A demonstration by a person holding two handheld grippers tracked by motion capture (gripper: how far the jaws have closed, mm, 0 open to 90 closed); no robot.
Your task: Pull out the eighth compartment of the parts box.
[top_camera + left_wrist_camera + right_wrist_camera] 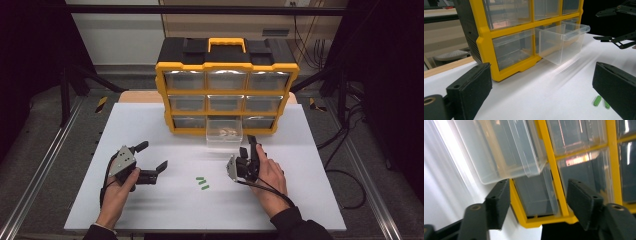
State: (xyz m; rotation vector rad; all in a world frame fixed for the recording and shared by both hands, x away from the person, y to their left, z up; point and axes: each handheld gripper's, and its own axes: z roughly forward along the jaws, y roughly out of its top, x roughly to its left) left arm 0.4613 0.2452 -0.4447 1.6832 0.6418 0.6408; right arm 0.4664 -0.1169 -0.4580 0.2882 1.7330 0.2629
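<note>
A yellow and black drawer cabinet (pixel 226 65) stands at the back of the white table (pixel 150 215). Its bottom middle clear drawer (pixel 224 140) is pulled out, with small tan pieces inside. Three small green pieces (pixel 202 183) lie on the table between the hands. My left gripper (pixel 154 156) rests open at the left, jaws wide apart and holding nothing. My right gripper (pixel 248 145) is open just in front of the drawer's right corner. In the right gripper view its jaws (pixel 537 202) stand apart below the drawer (pixel 506 152), gripping nothing. The left gripper view shows my own jaws (pixel 541 85), the drawer (pixel 561 42) and the green pieces (pixel 597 100).
The cabinet's other clear drawers (pixel 185 80) are pushed in. A dark frame with metal rails (pixel 40 165) surrounds the table, and cables (pixel 345 175) lie on the floor at the right. The right gripper (pixel 616 25) shows at the top right of the left gripper view.
</note>
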